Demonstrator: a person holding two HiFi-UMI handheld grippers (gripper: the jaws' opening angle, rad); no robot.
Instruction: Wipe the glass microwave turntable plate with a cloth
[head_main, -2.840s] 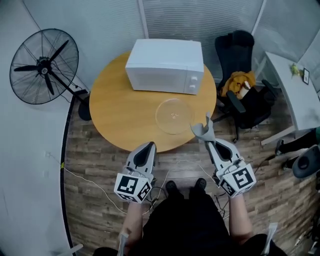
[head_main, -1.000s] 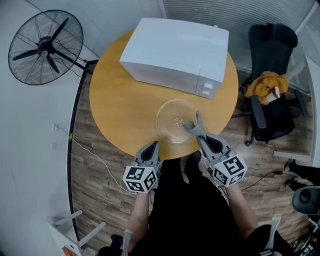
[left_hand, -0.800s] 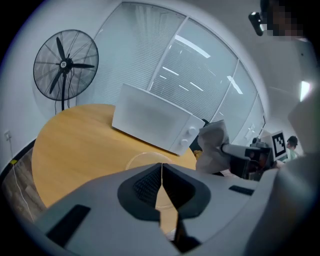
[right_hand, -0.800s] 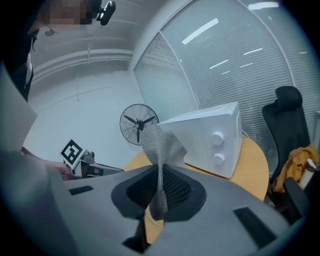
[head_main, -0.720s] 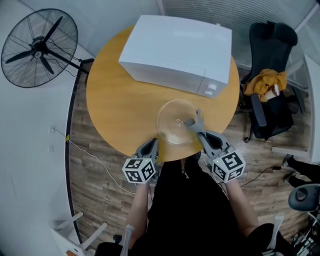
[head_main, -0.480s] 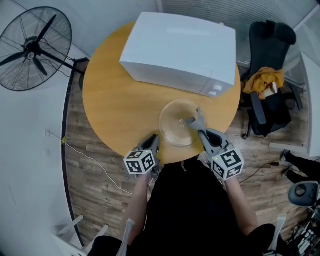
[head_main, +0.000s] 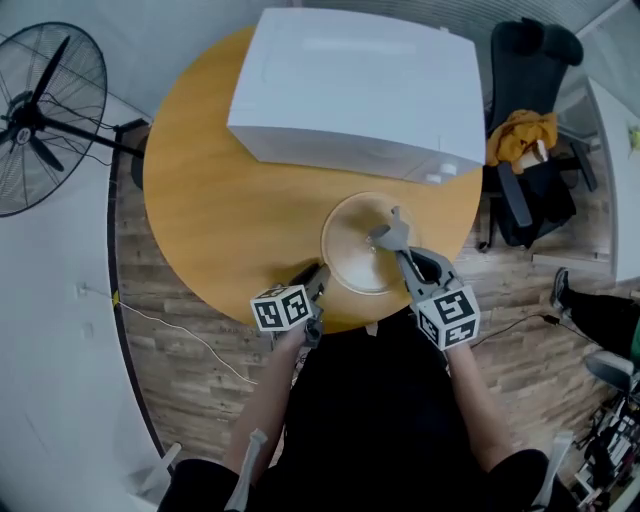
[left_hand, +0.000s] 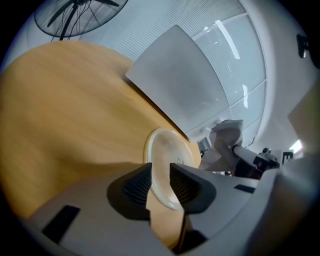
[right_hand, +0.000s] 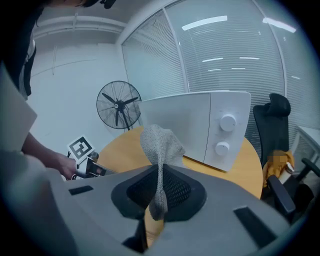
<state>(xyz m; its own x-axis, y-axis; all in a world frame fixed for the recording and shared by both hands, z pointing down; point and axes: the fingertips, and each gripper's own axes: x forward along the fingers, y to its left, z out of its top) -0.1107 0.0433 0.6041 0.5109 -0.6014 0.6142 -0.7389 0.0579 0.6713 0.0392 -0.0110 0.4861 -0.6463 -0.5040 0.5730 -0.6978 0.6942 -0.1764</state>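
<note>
Grey cloth (head_main: 389, 234) in right tool (right_hand: 159, 191), over plate (head_main: 350, 258)

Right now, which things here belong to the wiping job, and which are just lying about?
In the job: glass turntable plate; grey cloth, clamped in the right gripper; left gripper, jaws just been opening, plate's rim between them.
Lying about: microwave; pedestal fan; office chair; yellow garment.

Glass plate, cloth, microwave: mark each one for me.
glass plate (head_main: 348, 250), head view, bare glass left of centre.
cloth (right_hand: 159, 141), right gripper view, its bunched upper part.
microwave (head_main: 360, 80), head view, middle of its top.
</note>
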